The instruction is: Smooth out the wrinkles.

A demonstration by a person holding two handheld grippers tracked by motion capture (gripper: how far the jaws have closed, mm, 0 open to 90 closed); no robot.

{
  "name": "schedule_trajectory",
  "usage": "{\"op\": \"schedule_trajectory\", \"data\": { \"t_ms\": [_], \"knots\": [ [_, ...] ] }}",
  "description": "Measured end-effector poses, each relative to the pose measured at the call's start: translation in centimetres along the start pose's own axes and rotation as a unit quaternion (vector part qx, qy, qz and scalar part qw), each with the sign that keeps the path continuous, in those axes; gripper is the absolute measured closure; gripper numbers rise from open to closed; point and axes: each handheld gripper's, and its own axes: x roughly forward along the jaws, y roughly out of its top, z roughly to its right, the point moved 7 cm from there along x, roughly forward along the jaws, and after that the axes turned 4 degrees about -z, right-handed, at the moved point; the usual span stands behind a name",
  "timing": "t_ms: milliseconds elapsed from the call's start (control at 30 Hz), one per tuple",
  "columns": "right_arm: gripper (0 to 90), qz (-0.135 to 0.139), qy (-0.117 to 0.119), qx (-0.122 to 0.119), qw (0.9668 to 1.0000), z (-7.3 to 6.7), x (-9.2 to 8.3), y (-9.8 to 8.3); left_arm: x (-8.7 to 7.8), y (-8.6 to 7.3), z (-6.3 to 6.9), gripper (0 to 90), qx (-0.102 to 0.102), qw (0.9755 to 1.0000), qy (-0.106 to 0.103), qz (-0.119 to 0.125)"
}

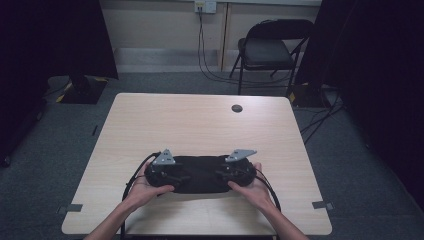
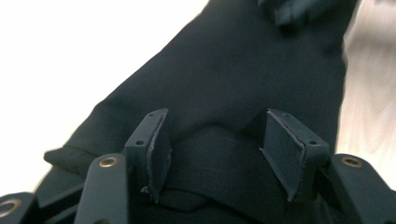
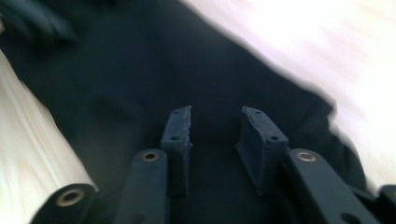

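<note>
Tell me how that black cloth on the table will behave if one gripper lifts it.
The black cloth likely goes floppy: the left gripper view shows soft folds in it. It looks thin and flat on the table, so probably light. Lifted at one end, the rest would probably sag and drag.

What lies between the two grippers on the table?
In the high view, a black cloth spans the stretch between the left gripper and the right gripper. Each gripper view shows that dark fabric under and between its open jaws.
</note>
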Motion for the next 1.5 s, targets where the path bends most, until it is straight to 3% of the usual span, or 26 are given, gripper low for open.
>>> {"op": "schedule_trajectory", "data": {
  "t_ms": [100,133,233,367,467,500,600,700,833,1000,1333,1500],
  "knots": [
    [45.8,0.01,-0.017,0.013,0.9997,0.9,-1.1,-1.4,-0.8,0.6,-0.2,38.7,-0.01,0.9998,0.001,0.018],
    [42.5,0.012,-0.02,0.02,0.9995,1.1,-1.3,-1.6,-0.9,0.7,-0.4,38.6,-0.007,0.9997,0.014,0.018],
    [39.3,0.008,-0.014,0.035,0.9993,1.5,-0.8,-2.3,-1.0,0.8,-0.4,38.2,-0.014,0.9997,0.017,0.008],
    [38.7,-0.006,-0.026,0.025,0.9993,1.0,0.5,-2.8,0.1,-0.8,-0.2,40.4,0.005,0.9987,0.041,-0.03],
    [38.7,-0.003,-0.018,0.038,0.9991,1.5,1.1,-2.7,0.8,-0.7,-0.7,40.6,-0.004,0.9985,0.046,-0.031],
    [38.7,0.002,-0.014,0.04,0.9991,1.8,1.3,-2.6,1.0,-0.7,-1.0,40.7,-0.011,0.9985,0.047,-0.025],
    [38.7,0.007,-0.021,0.044,0.9988,2.5,2.0,-1.9,1.6,-0.6,-2.1,41.0,0.002,0.9972,0.073,-0.018],
    [38.7,0.011,-0.028,0.046,0.9985,3.1,2.7,-1.2,1.9,-0.3,-3.2,40.9,-0.005,0.9965,0.083,-0.007],
    [38.6,0.01,-0.043,0.048,0.9979,3.7,3.2,-0.4,2.1,-0.2,-3.8,40.6,-0.001,0.995,0.1,0.009],
    [37.8,0.016,-0.042,0.073,0.9963,4.5,3.5,-0.2,2.4,0.2,-4.4,38.9,-0.019,0.9942,0.103,0.025],
    [26.9,0.044,-0.029,0.083,0.9952,4.6,1.2,0.8,-0.2,1.4,-3.9,29.8,-0.042,0.9953,0.075,0.045],
    [25.5,0.077,-0.027,0.094,0.9922,4.8,-1.9,1.5,-3.6,1.1,-4.6,28.5,-0.055,0.9926,0.09,0.062]
  ]
}}
